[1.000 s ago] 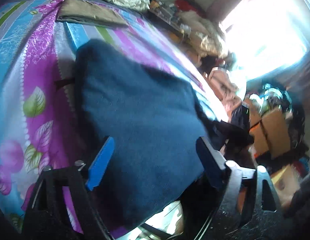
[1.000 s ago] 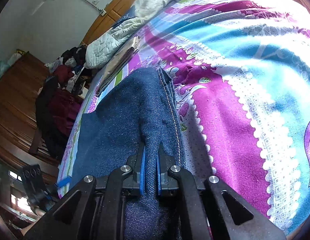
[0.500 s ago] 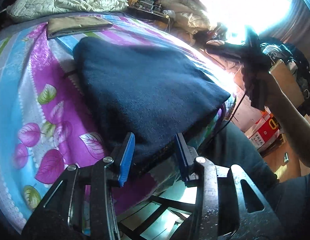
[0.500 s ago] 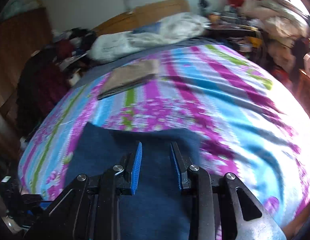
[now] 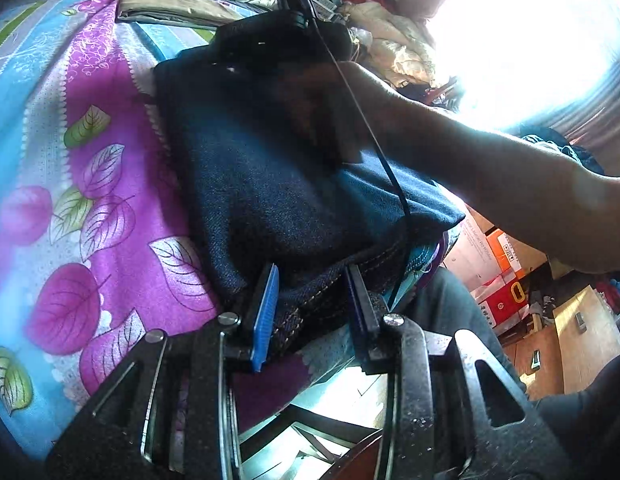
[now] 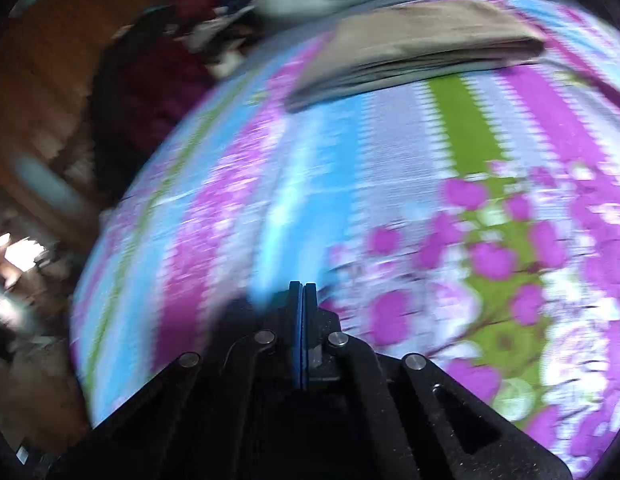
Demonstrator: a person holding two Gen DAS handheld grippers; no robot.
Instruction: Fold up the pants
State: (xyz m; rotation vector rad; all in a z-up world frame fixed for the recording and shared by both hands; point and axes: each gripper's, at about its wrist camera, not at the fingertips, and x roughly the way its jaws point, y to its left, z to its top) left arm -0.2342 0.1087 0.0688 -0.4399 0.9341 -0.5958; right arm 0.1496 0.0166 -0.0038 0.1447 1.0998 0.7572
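jeans (image 5: 270, 200), folded in thick, heavy, limp layers, are seen at the edge of the bed (image 5: 90, 208). the left gripper (image 5: 311, 300) is spread around the stitched hem, the firmest hold; the right gripper (image 6: 303, 304) is pressed together, empty.

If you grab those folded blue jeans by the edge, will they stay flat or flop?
Probably flop: the jeans are soft denim, already sagging over the bed edge. Several stacked layers likely make them heavyish. The left gripper straddles only the thick seamed edge, so the rest would likely hang.
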